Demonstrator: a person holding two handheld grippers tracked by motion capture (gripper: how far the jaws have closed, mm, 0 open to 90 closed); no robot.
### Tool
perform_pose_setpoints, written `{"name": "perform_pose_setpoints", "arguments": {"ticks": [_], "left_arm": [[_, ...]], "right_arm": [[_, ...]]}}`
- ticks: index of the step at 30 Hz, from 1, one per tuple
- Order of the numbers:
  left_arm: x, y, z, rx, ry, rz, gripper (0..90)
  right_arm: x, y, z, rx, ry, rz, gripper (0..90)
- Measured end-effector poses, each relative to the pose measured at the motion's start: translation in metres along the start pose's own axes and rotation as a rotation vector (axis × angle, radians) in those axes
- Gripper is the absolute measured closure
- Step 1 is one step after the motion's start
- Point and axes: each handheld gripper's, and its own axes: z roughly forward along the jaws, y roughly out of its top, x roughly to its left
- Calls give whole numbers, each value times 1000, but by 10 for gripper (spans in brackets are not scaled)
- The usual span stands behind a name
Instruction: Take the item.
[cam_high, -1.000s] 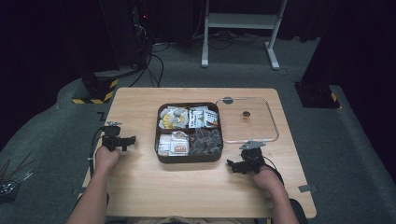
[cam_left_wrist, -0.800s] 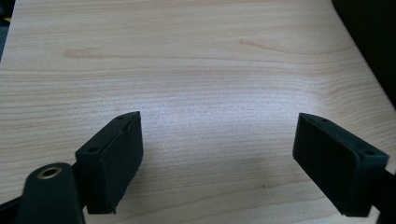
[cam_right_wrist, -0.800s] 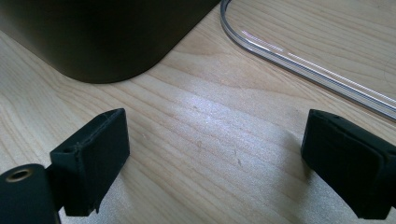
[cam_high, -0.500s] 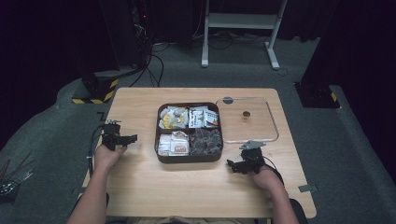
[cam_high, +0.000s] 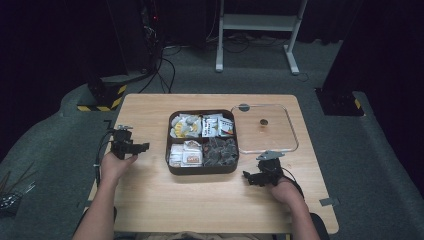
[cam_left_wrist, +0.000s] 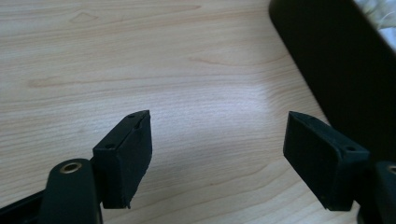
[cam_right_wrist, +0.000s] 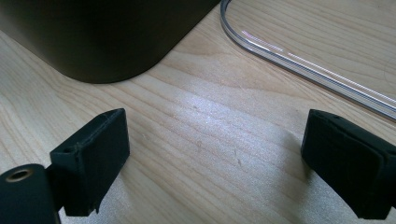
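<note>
Snacks are sitting in four compartments of the dark brown tray (cam_high: 202, 169) while I am holding my left gripper (cam_high: 131, 146) and right gripper (cam_high: 256, 177) spread, empty, beside it, the left's jaws having just been closing.

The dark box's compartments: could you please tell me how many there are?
4: far-left compartment with yellowish packets, far-right compartment with white packets, near-left compartment with white sachets, near-right compartment with dark pieces.

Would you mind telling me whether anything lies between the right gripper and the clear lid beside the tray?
Nothing visible does: bare table lies between the open right gripper and the clear lid; the tray sits off to the side.
</note>
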Motion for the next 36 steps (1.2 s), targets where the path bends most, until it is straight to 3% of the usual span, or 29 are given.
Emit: {"name": "perform_pose_setpoints", "arguments": {"ticks": [6,9,22,29,36], "left_arm": [[-6,5,-6,-20,-8,32,290],[-9,8,-9,-34,-45,30,314],[-21,17,-18,-54,-128,42,408],[-32,24,-19,-52,-179,89,422],[-43,28,-19,-60,-195,141,433]], "right_arm": [[0,0,0,-2,0,-4,78],[0,0,0,-1,1,-1,78],[0,0,0,-1,0,-1,78],[0,0,0,0,-1,-2,78],[0,0,0,0,-2,-4,78]]}}
